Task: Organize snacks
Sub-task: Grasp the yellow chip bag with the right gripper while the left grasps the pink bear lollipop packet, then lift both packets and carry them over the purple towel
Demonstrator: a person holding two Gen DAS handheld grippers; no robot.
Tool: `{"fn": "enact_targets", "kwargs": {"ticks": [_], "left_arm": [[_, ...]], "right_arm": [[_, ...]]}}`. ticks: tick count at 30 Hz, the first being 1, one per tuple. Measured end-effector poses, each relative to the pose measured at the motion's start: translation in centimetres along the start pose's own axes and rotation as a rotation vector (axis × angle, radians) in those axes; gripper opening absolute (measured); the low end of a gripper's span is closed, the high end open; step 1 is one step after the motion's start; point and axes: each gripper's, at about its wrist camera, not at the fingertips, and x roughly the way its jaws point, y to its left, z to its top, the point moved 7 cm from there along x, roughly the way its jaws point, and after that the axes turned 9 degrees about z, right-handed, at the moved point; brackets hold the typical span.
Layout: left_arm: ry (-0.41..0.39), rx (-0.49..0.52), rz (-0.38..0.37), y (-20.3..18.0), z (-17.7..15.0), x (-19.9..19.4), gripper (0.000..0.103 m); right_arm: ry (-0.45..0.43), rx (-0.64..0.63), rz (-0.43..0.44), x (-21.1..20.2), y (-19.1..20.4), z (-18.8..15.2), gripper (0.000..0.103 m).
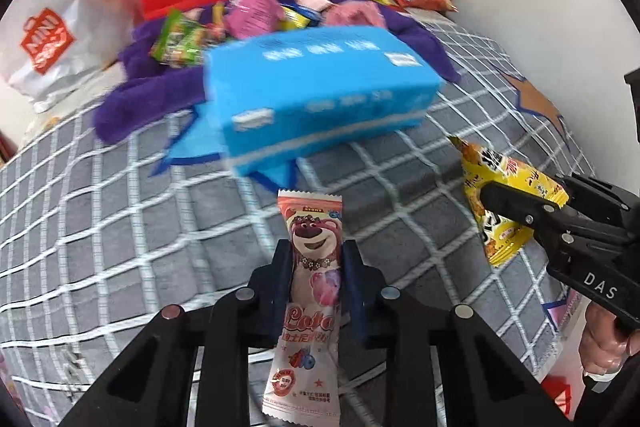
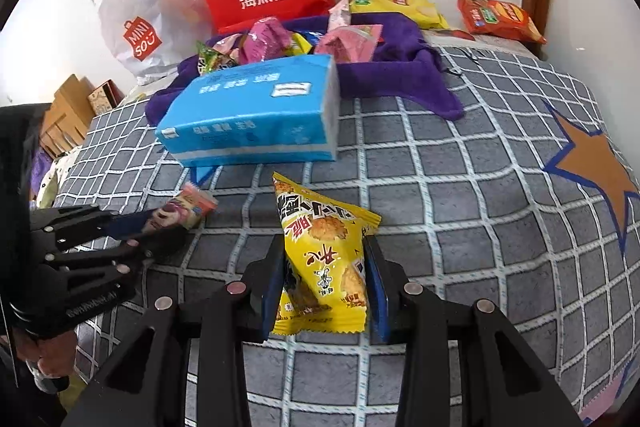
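Pink bear snack pack (image 1: 310, 267), frame centre-bottom, clamped in left tool (image 1: 316, 259); yellow cracker pack (image 2: 324, 259) clamped in right tool (image 2: 326, 263). Both prob light, crinkly, slippery, crushable; grip mid-body, gently

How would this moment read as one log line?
left gripper: shut on pink bear snack | right gripper: shut on yellow snack packet | both above checked bedcover

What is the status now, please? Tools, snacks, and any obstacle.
Left tool shut on pink bear snack. Right tool shut on yellow rice-cracker packet. Both held above the checked bedcover. Blue box lies ahead, snack pile on purple cloth behind it.
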Motion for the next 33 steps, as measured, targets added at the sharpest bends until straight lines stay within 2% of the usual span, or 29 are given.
{"fn": "enact_targets", "kwargs": {"ticks": [4,8,10,15,16,17,25,33], "left_arm": [[0.021,-0.082,0.071,3.3,-0.5,0.2,0.024],[0.043,-0.127,0.047,4.2,-1.2,1.1,0.026],[0.034,-0.129,0.048,4.3,-1.4,1.3,0.029],[0.016,-0.119,0.066,3.7,-0.9,1.6,0.029],[0.012,-0.120,0.064,3.5,-0.8,1.6,0.024],[0.011,-0.122,0.059,3.5,-0.9,1.5,0.023],[-0.023,-0.149,0.009,4.1,-0.4,-0.8,0.023],[-0.060,-0.159,-0.032,4.4,1.1,-3.0,0.023]], "right_arm": [[0.012,-0.037,-0.014,1.0,0.9,0.0,0.040],[0.012,-0.034,-0.014,1.5,0.8,-0.2,0.042],[0.020,0.004,0.014,1.7,0.4,-0.3,0.043],[0.016,0.060,0.046,1.4,-0.2,-0.2,0.040],[0.015,0.058,0.043,1.3,-0.2,-0.2,0.040],[0.015,0.051,0.036,1.2,-0.1,-0.2,0.040],[0.008,0.047,0.029,-0.2,0.3,0.4,0.040],[-0.030,0.005,0.038,-1.8,2.2,2.5,0.040]]}}
